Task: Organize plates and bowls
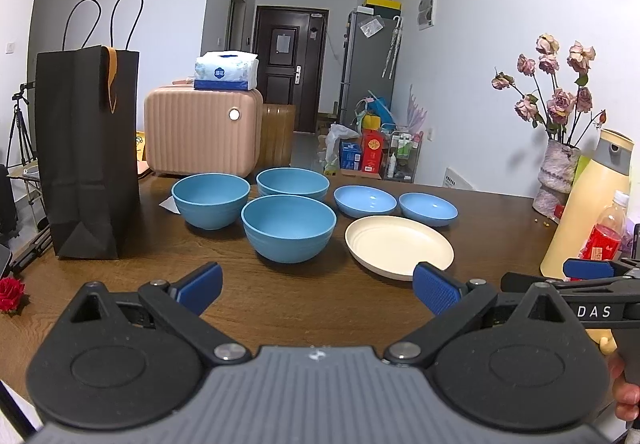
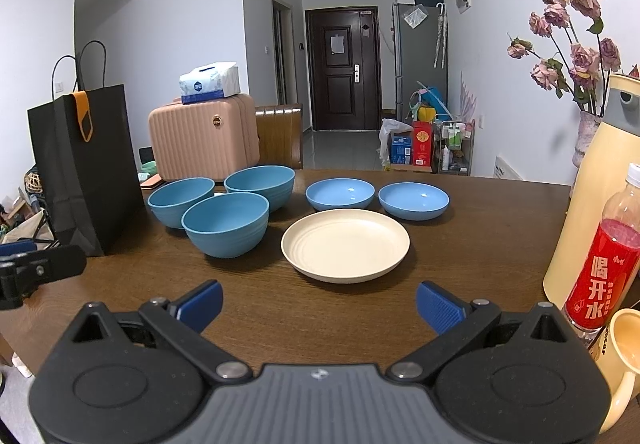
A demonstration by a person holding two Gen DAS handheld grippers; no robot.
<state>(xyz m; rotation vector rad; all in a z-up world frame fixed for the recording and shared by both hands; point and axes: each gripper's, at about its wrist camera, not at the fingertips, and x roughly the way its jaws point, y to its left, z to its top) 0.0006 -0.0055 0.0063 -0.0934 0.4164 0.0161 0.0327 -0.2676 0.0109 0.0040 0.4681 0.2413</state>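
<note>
"DAS" on the right gripper (image 1: pixel 600 276); "喝开水" on the bottle (image 2: pixel 600 284).

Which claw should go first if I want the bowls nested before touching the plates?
Probably left: its open claw points at the nearest blue bowl, while the right claw faces the cream plate.

Three deep blue bowls (image 2: pixel 226 222) are sitting upright, clustered together. Two shallow blue plates (image 2: pixel 340 194) are lying beside them, behind a cream plate (image 2: pixel 345 244).

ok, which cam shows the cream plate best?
Right wrist: the cream plate sits near centre, whole rim and ridges visible, nothing covering it. Left wrist shows the plate off to the right, more foreshortened, its near rim clipped by a blue finger.
</note>
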